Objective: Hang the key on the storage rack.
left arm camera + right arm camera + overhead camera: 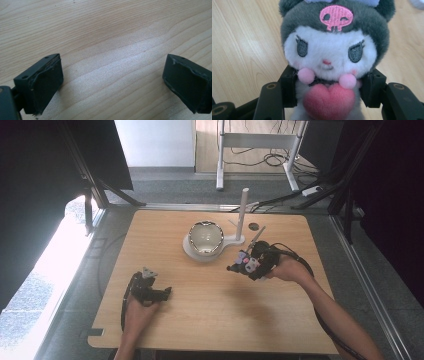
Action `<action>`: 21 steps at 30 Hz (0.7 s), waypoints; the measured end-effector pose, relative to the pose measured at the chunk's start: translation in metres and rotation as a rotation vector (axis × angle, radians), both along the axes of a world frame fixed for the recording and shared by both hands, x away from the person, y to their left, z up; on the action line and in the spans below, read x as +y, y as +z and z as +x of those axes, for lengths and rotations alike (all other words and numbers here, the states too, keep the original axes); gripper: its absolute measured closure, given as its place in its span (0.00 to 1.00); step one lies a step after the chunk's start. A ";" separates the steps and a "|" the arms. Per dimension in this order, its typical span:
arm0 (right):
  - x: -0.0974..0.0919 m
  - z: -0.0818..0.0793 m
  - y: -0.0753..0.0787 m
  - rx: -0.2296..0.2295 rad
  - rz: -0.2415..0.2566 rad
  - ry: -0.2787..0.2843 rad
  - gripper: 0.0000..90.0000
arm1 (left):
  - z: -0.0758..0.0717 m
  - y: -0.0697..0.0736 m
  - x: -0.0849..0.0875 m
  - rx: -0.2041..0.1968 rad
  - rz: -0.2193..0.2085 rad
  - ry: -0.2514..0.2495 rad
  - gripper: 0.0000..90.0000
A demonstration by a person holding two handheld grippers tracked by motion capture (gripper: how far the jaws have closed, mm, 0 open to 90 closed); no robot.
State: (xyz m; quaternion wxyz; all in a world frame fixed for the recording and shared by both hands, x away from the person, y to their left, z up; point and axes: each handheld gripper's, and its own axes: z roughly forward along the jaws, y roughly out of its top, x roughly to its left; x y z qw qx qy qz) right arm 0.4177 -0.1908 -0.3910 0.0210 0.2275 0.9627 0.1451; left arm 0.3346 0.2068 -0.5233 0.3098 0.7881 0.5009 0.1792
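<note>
Two grippers were over the wooden table [210, 315]: the left gripper [112, 82] rested with jaws spread wide and empty, while the right gripper [329, 92] squeezed a plush doll [332, 57] near the glass bowl [205, 238]. Being soft, the doll might slip loose if tilted.
</note>
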 end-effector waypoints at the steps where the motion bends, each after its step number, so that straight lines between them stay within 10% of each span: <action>1: -0.002 0.002 0.004 0.002 0.001 -0.013 0.47 | 0.000 0.000 0.000 0.000 0.000 0.000 0.03; 21: -0.033 0.043 0.053 -0.046 0.028 -0.096 0.47 | 0.000 0.000 0.000 0.001 0.000 -0.001 0.03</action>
